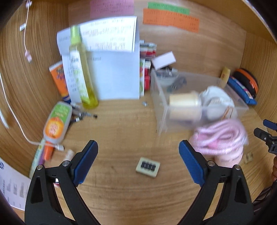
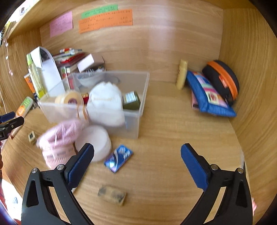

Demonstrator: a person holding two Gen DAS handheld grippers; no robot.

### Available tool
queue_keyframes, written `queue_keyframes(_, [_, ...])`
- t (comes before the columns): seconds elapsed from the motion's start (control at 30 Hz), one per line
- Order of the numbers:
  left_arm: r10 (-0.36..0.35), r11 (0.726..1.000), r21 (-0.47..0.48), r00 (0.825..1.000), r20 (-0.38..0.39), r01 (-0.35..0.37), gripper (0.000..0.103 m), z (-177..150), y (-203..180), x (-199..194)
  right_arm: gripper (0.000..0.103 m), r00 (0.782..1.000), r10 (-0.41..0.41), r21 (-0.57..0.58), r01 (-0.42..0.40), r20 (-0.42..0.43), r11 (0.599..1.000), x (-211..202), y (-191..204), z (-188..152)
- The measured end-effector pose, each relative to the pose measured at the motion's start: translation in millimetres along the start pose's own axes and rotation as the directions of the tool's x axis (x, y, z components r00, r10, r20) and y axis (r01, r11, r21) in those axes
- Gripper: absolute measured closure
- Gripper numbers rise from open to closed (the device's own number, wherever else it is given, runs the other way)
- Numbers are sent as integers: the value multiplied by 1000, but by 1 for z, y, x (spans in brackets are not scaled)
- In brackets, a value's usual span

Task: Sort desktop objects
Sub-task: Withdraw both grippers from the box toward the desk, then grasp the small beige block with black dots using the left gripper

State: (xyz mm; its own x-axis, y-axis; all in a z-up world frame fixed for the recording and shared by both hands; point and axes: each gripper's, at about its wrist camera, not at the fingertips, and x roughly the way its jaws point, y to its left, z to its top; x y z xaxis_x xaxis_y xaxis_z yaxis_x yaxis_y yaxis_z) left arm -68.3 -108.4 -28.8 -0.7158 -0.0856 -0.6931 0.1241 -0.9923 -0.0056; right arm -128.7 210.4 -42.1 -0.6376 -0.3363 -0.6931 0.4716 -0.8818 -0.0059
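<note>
Two grippers, both with jaws spread wide and nothing between the pads. Left gripper point(image 1: 138, 148) hovers over the wooden desk point(image 1: 121, 124); right gripper point(image 2: 137, 150) likewise.

Count, as far as blur allows: one clear bin point(image 2: 135, 121) near the desk's back edge, holding one tape roll point(image 2: 69, 99), one white pouch point(image 2: 105, 103), one dark green box point(image 2: 132, 102). Against the bin's front wall — one pink coiled cord point(image 2: 60, 135), one white round lid point(image 2: 97, 143). Three notes on the back wall: pink point(image 2: 61, 23), green point(image 2: 99, 10), orange point(image 2: 105, 20).

One small beige block point(image 1: 147, 167) lies on the desk between the left gripper's fingers, not touched. One blue packet point(image 2: 118, 158) sits just ahead of the right gripper's left finger; one smudged eraser point(image 2: 112, 194) lies nearer the camera, between the arms — apart from both pads.

Right back corner: one blue pouch point(image 2: 207, 95), one black-orange case point(image 2: 223, 79), one cream tube point(image 2: 181, 74).
</note>
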Motion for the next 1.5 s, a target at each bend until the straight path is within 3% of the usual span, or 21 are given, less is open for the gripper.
queue_keyframes(0.4, [-17,999,38,992,-128,22,8,-30,-7,23,3,992,9,21,-7,-125,1000,11,9,-42])
queue_keyframes(0.7, [-5,999,47,993,-115,11,9,-29,-7,29,9,994,-2,-19,0,-105,1000,2,18,-59])
queue_keyframes(0.77, [-9,999,36,992,-124,13,24,-27,-5,32,20,994,4,-30,-7,-108,1000,1,20,-61])
queue_keyframes(0.83, [-13,999,29,990,-143,17,31,-27,-3,37,26,993,9,-34,-13,-115,999,2,22,-61])
queue_keyframes(1.03, [-6,1000,18,991,-134,9,40,-27,-3,37,41,991,17,-22,-20,-134,1000,10,22,-60])
queue_keyframes(1.1, [-3,1000,15,992,-128,5,48,-28,-4,37,48,991,22,-22,-25,-129,999,10,24,-59])
queue_keyframes(1.17, [-7,1000,20,992,-128,9,64,-28,-4,38,61,992,28,-29,-32,-123,999,10,26,-59])
queue_keyframes(1.23, [-7,1000,19,991,-132,10,70,-28,-4,40,61,993,23,-44,-29,-115,999,10,28,-58])
queue_keyframes(1.5, [-13,1000,-9,995,-103,13,70,-25,0,36,61,997,27,-39,-30,-77,999,6,24,-50])
